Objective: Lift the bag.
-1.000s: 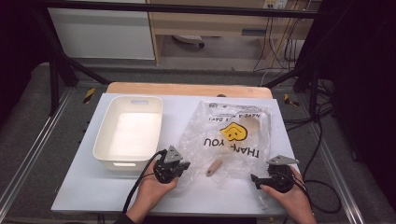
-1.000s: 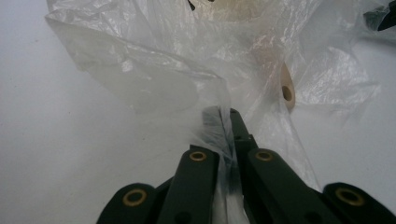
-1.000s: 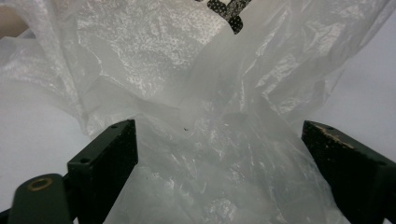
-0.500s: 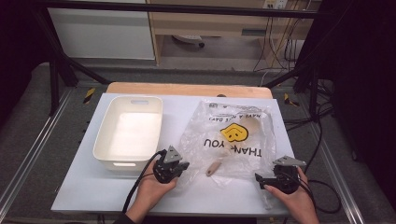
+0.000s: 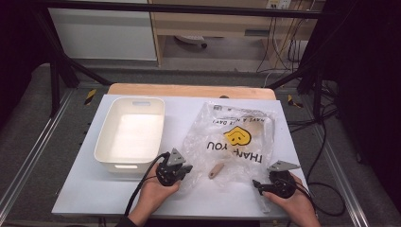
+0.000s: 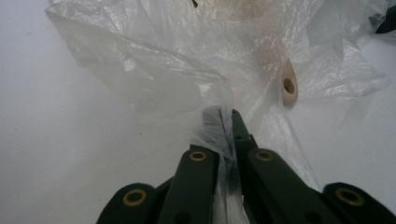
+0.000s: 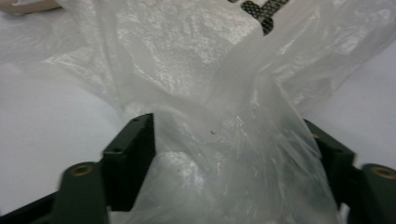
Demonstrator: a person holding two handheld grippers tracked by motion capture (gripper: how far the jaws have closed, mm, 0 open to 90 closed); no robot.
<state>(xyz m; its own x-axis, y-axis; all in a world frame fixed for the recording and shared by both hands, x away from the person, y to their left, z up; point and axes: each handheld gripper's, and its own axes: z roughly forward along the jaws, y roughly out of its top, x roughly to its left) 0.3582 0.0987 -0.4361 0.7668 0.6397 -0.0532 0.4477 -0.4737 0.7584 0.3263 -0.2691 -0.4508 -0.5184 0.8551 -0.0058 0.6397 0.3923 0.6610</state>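
A clear plastic bag printed with "THANK YOU" and a yellow face lies flat on the white table. My left gripper is at the bag's near left corner and, in the left gripper view, is shut on a pinch of the film. A small beige wooden piece lies under the bag's near edge. My right gripper is at the near right corner. Its jaws have just been closing and stand apart, with bunched film between them.
A white rectangular tub stands on the left of the table, just beyond my left gripper. Cables trail from both grippers toward the near edge. A wooden board runs along the table's far side.
My right gripper has shifted slightly toward the table's near edge at the bag's corner. My left gripper and the bag have stayed put.
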